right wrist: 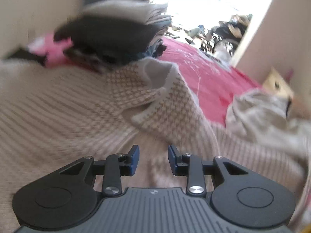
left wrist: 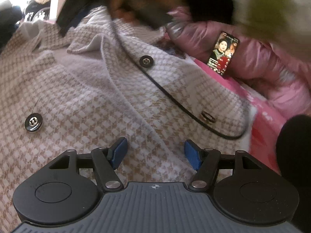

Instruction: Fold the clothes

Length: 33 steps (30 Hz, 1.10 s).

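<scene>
Houndstooth coat (left wrist: 93, 89) is spread on red bed (left wrist: 260, 128), filling frame centre | step: fold not begun | left hand-held gripper (left wrist: 155, 151) wide, right hand-held gripper (right wrist: 153, 159) part open, both empty | next: an edge must be gripped.

The coat (left wrist: 101, 89) lies spread over the bed cover (left wrist: 260, 132), filling the left and middle of the left wrist view. To its right on the cover sits a puffy jacket (left wrist: 256, 58), with a phone (left wrist: 223, 53) propped against it. Behind the coat, a pile of clothes (right wrist: 120, 36) is stacked.
</scene>
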Tool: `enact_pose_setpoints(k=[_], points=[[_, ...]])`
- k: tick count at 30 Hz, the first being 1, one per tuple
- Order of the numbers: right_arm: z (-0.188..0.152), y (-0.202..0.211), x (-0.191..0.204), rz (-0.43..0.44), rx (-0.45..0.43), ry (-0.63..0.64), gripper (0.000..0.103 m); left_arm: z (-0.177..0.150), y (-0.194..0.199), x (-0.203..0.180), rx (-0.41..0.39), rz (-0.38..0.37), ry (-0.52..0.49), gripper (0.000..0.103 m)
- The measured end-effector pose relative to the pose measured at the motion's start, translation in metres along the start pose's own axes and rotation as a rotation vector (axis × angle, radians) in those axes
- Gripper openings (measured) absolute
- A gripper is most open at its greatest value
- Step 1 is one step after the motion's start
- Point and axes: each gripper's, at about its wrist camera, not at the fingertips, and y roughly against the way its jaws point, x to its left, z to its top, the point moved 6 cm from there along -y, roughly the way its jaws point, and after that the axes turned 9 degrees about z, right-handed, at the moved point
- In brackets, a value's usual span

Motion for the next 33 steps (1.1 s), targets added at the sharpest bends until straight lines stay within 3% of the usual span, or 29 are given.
enact_pose_setpoints(k=[6, 9, 11, 13, 14, 18, 22, 24, 27, 33], points=[[-0.002, -0.071, 0.024, -0.062, 0.08, 0.379, 0.052, -0.003, 0.0, 0.001, -0.021, -0.025, -0.022, 0.065], [0.001, -0.085, 0.023, -0.076, 0.047, 0.449, 0.052, -0.004, -0.001, 0.001, -0.028, -0.039, -0.027, 0.065], [0.005, -0.089, 0.013, -0.063, 0.025, 0.388, 0.047, -0.004, -0.001, 0.001, -0.03, -0.05, -0.025, 0.066], [0.009, -0.089, 0.001, -0.072, -0.001, 0.302, 0.029, -0.004, -0.001, 0.001, -0.035, -0.056, -0.029, 0.066], [0.011, -0.088, -0.005, -0.081, -0.015, 0.257, 0.007, -0.004, -0.001, 0.001, -0.037, -0.06, -0.028, 0.066], [0.02, -0.05, -0.048, -0.078, -0.179, -0.083, 0.007, -0.004, -0.002, 0.002, -0.044, -0.077, -0.016, 0.066], [0.026, 0.005, -0.091, 0.072, -0.387, -0.467, 0.007, -0.004, -0.002, 0.003, -0.049, -0.094, -0.006, 0.066], [0.034, 0.025, -0.103, 0.144, -0.479, -0.583, 0.007, -0.005, -0.001, 0.003, -0.053, -0.097, -0.007, 0.066], [0.052, 0.028, -0.095, 0.258, -0.511, -0.612, 0.007, -0.006, 0.0, 0.003, -0.058, -0.099, -0.012, 0.066], [0.07, -0.049, -0.049, 0.288, -0.314, -0.477, 0.009, -0.005, 0.001, 0.001, -0.055, -0.094, -0.004, 0.065]])
